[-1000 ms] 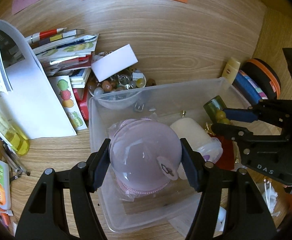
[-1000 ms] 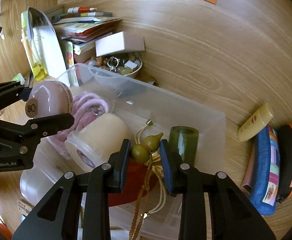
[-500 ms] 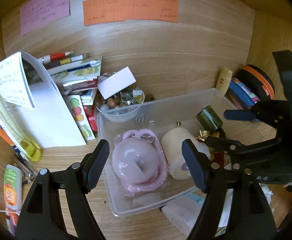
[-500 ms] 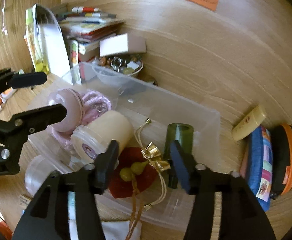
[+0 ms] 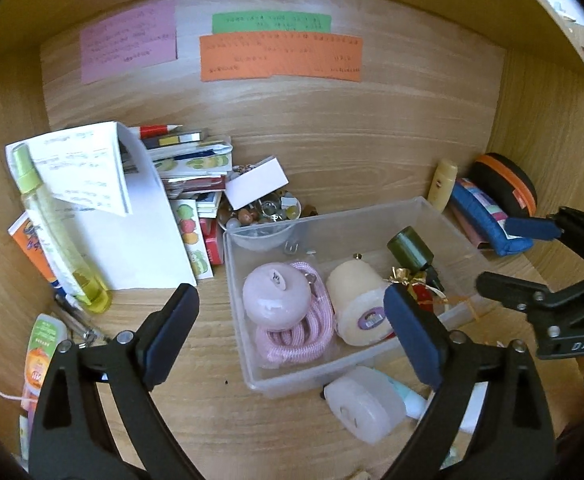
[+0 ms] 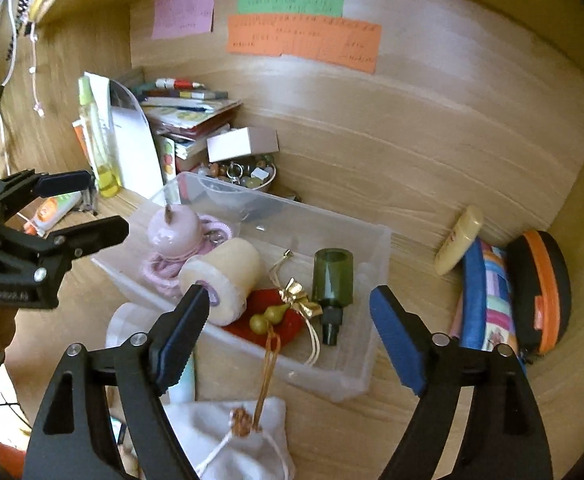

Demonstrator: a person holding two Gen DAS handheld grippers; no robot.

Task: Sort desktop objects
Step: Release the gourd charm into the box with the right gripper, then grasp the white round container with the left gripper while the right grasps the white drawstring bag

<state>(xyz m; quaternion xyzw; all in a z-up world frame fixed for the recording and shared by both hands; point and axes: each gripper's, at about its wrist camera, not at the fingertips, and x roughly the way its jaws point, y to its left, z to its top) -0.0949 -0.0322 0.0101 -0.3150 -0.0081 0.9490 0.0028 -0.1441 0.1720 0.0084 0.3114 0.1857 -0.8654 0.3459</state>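
Nearest, both grippers, left [image 5: 292, 334] and right [image 6: 286, 340], hang with jaws spread wide, grasping nothing. Just beyond, the clear bin [image 5: 376, 216] on the desk holds a pink case [image 5: 276, 296] on a pink cord [image 5: 292, 340], a cream jar [image 5: 358, 304] and a green bottle [image 6: 332, 276]. Farther left, books [image 5: 188, 164] are stacked against the wall.

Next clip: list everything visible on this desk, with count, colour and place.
bin: 1, clear, centre
pink case: 1, in bin, on pink cord
cream jar: 1, in bin, lying down
green bottle: 1, in bin
gourd charm: 1, olive, in bin
bead bowl: 1, behind bin
books: stack, back left
spray bottle: 1, yellow, left
notes: 3, pink, green, orange, wall
pouches: 2, blue and black-orange, right
white bag: 1, front
left tool: open
right tool: open
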